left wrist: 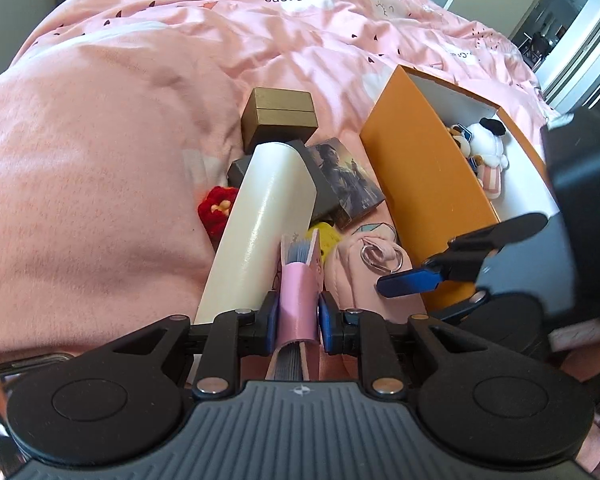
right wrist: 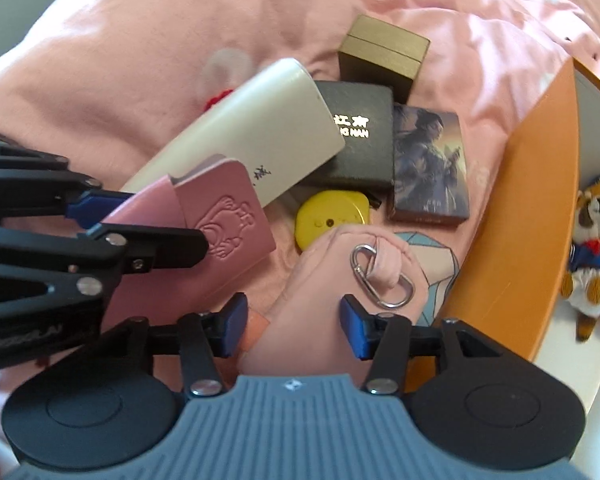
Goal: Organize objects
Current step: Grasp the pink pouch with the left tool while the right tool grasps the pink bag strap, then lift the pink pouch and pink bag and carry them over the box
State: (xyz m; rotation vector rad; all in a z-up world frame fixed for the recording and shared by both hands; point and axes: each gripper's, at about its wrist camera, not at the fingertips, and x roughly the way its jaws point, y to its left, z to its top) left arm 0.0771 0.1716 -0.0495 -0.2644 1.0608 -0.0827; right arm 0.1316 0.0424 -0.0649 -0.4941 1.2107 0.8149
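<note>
My left gripper [left wrist: 298, 316] is shut on a pink card holder [left wrist: 298, 300], seen edge-on; it also shows in the right wrist view [right wrist: 220, 232] held above the pile. My right gripper [right wrist: 292, 326] is open, its fingers either side of a pink pouch [right wrist: 320, 300] with a silver carabiner [right wrist: 366, 276]. The pouch also shows in the left wrist view [left wrist: 360, 268], with a right fingertip [left wrist: 410, 282] over it. An open orange box [left wrist: 420, 168] holding plush toys [left wrist: 486, 148] lies to the right.
On the pink bedspread [left wrist: 100, 160] lie a white case [right wrist: 260, 132], a black box [right wrist: 360, 136], a gold box [right wrist: 380, 56], a picture box [right wrist: 428, 164], a yellow tape measure [right wrist: 332, 216] and a red knitted item [left wrist: 216, 208].
</note>
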